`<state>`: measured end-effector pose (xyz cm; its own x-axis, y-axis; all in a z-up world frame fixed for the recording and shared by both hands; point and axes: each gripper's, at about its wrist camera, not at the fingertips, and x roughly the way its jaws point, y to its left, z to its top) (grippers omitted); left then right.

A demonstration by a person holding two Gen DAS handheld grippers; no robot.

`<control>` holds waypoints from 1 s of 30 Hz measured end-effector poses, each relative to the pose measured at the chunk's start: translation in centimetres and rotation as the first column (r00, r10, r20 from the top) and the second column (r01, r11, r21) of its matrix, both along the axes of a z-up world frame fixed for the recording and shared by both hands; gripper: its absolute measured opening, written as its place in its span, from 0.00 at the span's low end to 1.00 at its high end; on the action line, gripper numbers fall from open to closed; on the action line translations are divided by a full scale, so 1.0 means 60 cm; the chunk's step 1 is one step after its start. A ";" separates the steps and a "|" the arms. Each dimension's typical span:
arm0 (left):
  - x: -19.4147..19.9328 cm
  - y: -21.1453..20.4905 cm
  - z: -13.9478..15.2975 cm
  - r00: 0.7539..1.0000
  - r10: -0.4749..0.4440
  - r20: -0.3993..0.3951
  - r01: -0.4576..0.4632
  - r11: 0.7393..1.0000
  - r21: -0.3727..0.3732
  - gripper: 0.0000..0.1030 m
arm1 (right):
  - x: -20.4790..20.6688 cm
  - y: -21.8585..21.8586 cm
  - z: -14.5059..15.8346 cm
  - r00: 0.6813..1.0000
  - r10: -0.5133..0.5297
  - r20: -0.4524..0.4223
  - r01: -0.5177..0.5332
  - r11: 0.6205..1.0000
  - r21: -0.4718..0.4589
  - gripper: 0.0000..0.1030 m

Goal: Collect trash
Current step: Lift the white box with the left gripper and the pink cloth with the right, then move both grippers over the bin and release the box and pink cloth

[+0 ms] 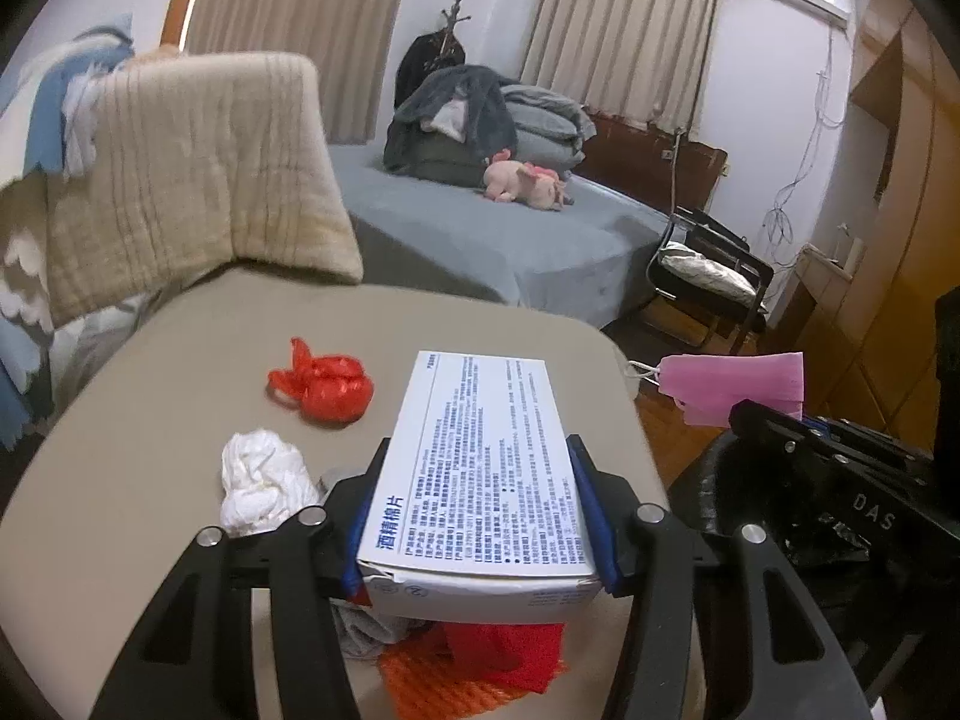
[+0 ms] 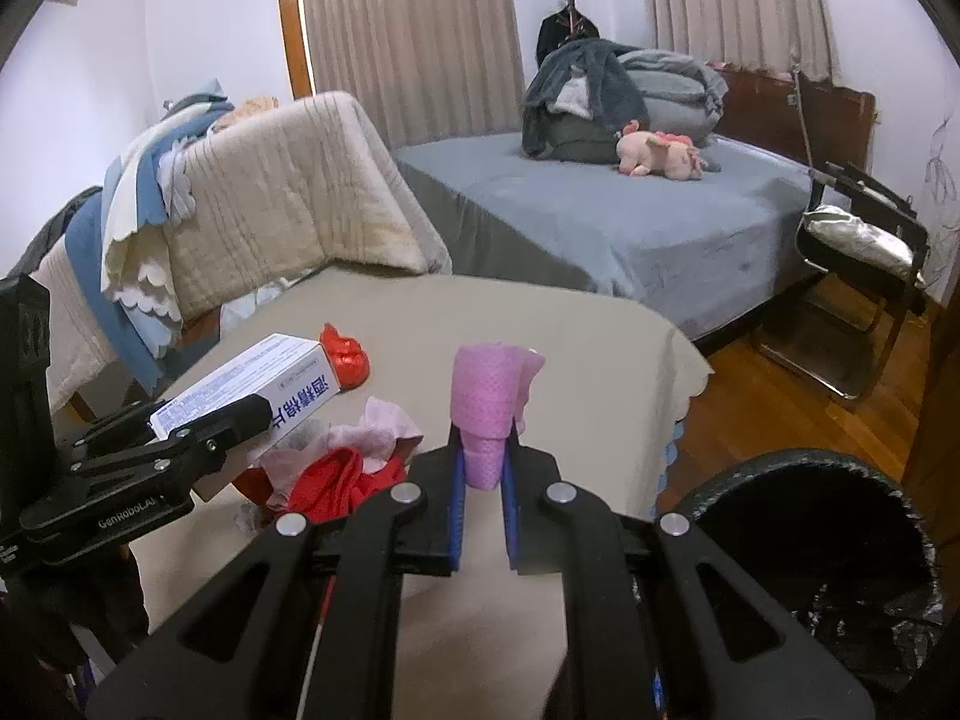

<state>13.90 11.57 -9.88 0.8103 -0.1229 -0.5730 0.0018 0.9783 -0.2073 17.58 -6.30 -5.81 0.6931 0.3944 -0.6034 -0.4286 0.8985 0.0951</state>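
Note:
My left gripper (image 1: 477,468) is shut on a white and blue box (image 1: 480,468) and holds it above the beige table (image 1: 180,348); the box also shows in the right wrist view (image 2: 252,384). My right gripper (image 2: 483,462) is shut on a pink face mask (image 2: 489,408), also seen from the left wrist (image 1: 732,384), held past the table's right edge. On the table lie a red plastic bag (image 1: 327,384), a crumpled white tissue (image 1: 261,483) and a heap of red, pink and orange scraps (image 2: 342,468). A black-lined trash bin (image 2: 822,552) stands at the lower right.
A padded beige chair back (image 1: 198,174) with blue and white cloth stands behind the table. A grey bed (image 2: 630,210) with clothes and a pink plush toy (image 2: 660,156) is beyond. A black folding chair (image 2: 864,252) stands on the wooden floor at right.

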 end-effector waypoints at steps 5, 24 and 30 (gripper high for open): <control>-0.009 -0.035 0.023 0.999 -0.026 0.021 0.025 0.999 0.020 0.53 | -0.018 -0.027 0.024 0.999 -0.026 0.023 0.026 1.000 0.005 0.09; -0.016 -0.244 0.031 0.959 -0.280 0.033 0.280 0.960 -0.011 0.53 | -0.100 -0.246 0.024 0.962 -0.273 0.025 0.273 0.962 -0.011 0.11; -0.002 -0.332 0.013 0.926 -0.376 0.020 0.376 0.927 -0.003 0.53 | -0.110 -0.304 -0.005 0.936 -0.352 0.001 0.352 0.935 -0.029 0.11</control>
<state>13.77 -8.34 -9.11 0.7143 -0.4248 -0.5562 0.3734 0.9035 -0.2105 11.00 -24.53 -6.12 0.7820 0.1080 -0.6139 -0.0836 0.9941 0.0684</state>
